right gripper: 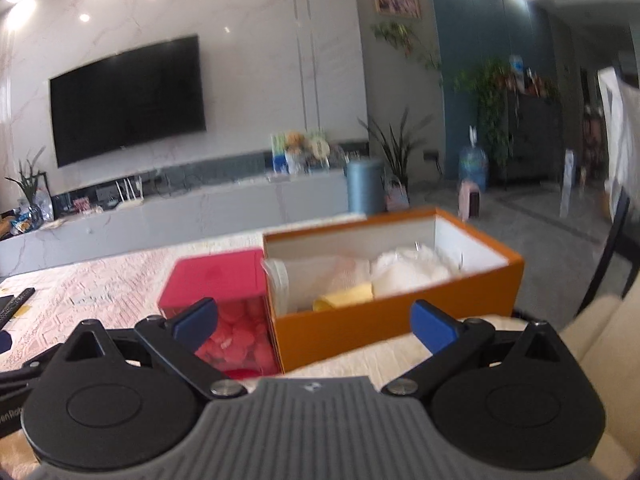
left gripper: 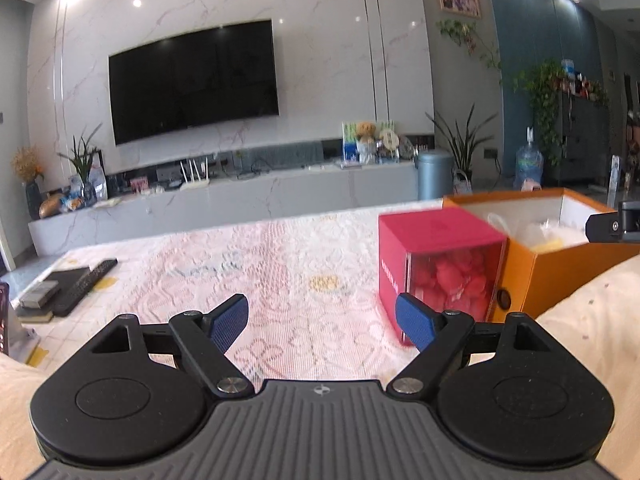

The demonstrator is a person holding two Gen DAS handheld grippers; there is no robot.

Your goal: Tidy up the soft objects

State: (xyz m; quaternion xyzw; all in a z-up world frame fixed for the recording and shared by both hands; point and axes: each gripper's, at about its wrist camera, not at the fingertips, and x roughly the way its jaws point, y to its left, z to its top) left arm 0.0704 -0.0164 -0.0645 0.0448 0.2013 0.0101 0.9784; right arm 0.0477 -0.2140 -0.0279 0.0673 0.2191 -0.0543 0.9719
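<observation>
An open orange box (right gripper: 384, 322) stands on the table with white soft items (right gripper: 408, 270) and a yellow one (right gripper: 344, 296) inside. It also shows in the left wrist view (left gripper: 560, 272) at the right. A red box with a clear front full of red pieces (right gripper: 224, 280) stands against its left side; it also shows in the left wrist view (left gripper: 436, 248). My right gripper (right gripper: 314, 322) is open and empty, just in front of both boxes. My left gripper (left gripper: 322, 318) is open and empty above the tablecloth, left of the red box.
A pale patterned tablecloth (left gripper: 248, 264) covers the table. A remote and dark flat items (left gripper: 76, 284) lie at the left edge. Cream cushions (left gripper: 592, 320) sit at the right. A TV wall and low cabinet (left gripper: 240, 196) stand behind.
</observation>
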